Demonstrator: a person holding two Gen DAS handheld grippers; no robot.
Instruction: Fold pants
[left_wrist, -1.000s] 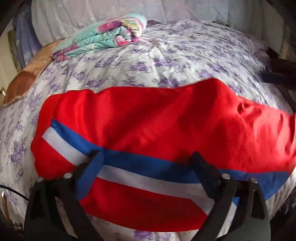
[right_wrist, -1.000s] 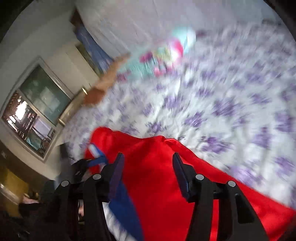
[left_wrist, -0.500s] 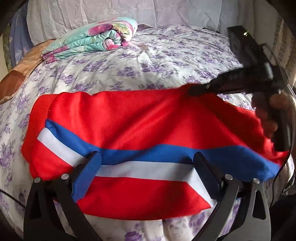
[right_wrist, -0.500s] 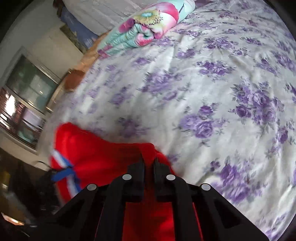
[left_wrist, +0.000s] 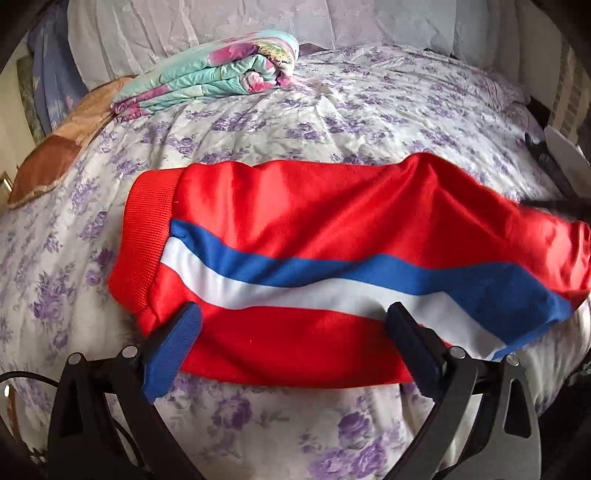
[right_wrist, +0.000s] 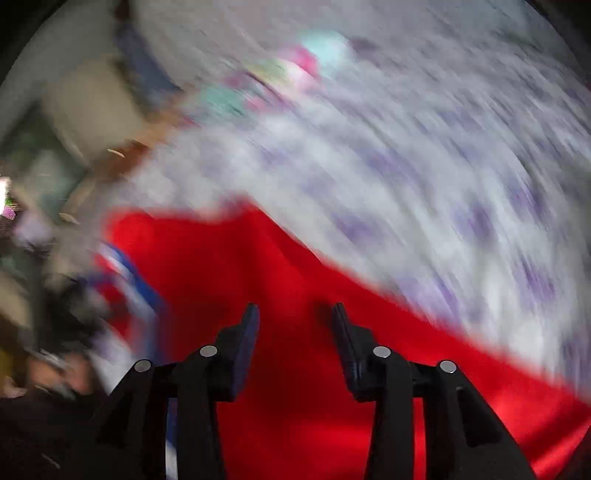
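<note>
Red pants (left_wrist: 314, 214) with a blue and white side stripe lie folded across the flowered bedsheet (left_wrist: 369, 103), ribbed cuff at the left. My left gripper (left_wrist: 293, 317) is open over the near edge of the pants and holds nothing. In the blurred right wrist view my right gripper (right_wrist: 293, 317) is open above the red pants (right_wrist: 295, 258). A blurred dark bar at the right edge of the left wrist view (left_wrist: 554, 203) may be the right gripper.
A folded turquoise and pink quilt (left_wrist: 207, 77) lies at the far left of the bed. An orange-brown pillow (left_wrist: 62, 147) sits at the left edge. A white curtain (left_wrist: 221, 22) hangs behind the bed.
My right gripper was shut on the far edge of the pants and has opened and pulled back to the right. The left gripper has drawn back and the pants lie flatter.
</note>
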